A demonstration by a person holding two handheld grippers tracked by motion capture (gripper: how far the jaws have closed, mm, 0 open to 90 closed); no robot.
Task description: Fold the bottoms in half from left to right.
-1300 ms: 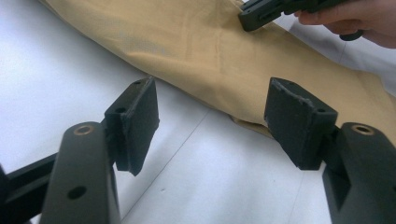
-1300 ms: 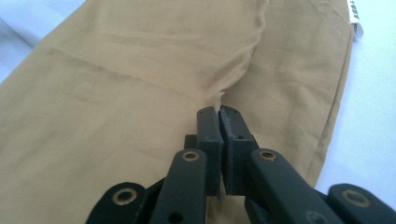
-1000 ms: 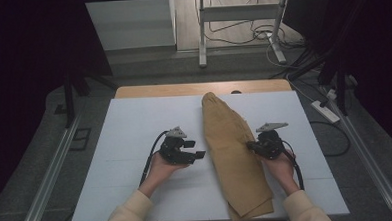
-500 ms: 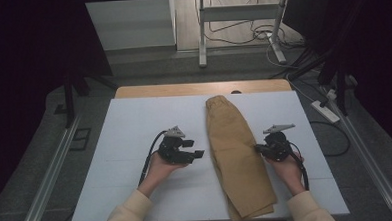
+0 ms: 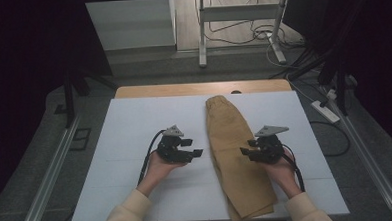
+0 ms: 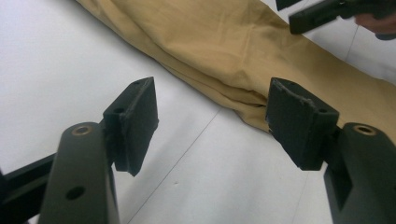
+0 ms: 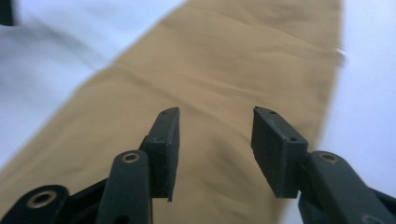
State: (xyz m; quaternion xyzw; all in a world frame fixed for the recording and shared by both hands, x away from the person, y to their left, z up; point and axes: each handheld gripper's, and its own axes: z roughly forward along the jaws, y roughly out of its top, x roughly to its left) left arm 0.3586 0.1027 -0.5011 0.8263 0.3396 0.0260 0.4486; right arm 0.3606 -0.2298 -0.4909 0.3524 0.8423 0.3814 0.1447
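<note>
Tan trousers (image 5: 236, 154) lie folded lengthwise, flat on the white tabletop (image 5: 134, 123), right of centre. Since the earlier frame they have shifted and straightened. Right gripper (image 5: 247, 152), jaws just opened, empty, above the cloth. Left gripper (image 5: 196, 153) open, empty, beside its left edge; bare tabletop left.

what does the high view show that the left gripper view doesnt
The high view alone takes in both of the person's forearms, the trousers' waistband and the wooden table edge beyond the white mat. The left gripper view alone shows the left gripper with its jaws standing apart and nothing between them, and a stacked fold at the trousers' near edge. Both show the tan trousers and the right gripper.
</note>
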